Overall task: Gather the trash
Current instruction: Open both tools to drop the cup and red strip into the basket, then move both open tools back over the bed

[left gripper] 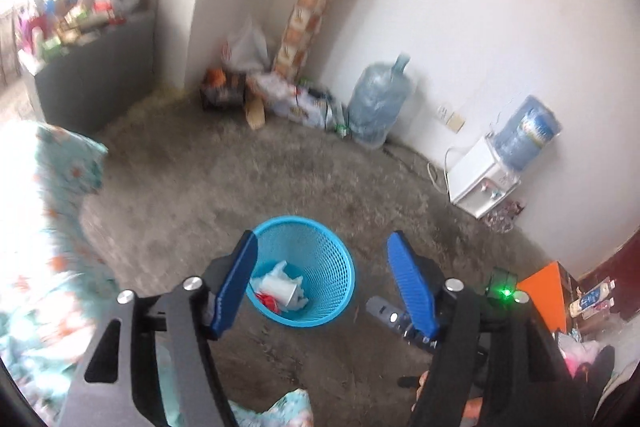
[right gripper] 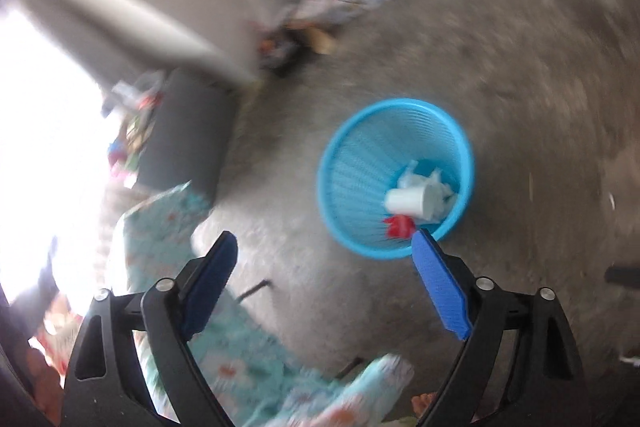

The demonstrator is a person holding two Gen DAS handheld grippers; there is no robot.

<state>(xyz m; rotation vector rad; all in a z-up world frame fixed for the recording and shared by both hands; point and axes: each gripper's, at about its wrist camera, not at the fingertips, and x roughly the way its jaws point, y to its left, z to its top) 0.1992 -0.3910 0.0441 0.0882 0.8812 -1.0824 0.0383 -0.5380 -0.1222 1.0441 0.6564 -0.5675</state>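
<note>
A blue mesh waste basket stands on the grey concrete floor; it also shows in the right wrist view. Inside lie a white paper cup, crumpled white paper and a red scrap. My left gripper is open and empty above the basket. My right gripper is open and empty, above and left of the basket. A clear plastic bottle lies on the floor right of the basket, partly behind my left gripper's right finger.
A floral teal bedsheet lies at left. Against the far wall stand boxes and bags, a large water jug and a white water dispenser. An orange box is at right.
</note>
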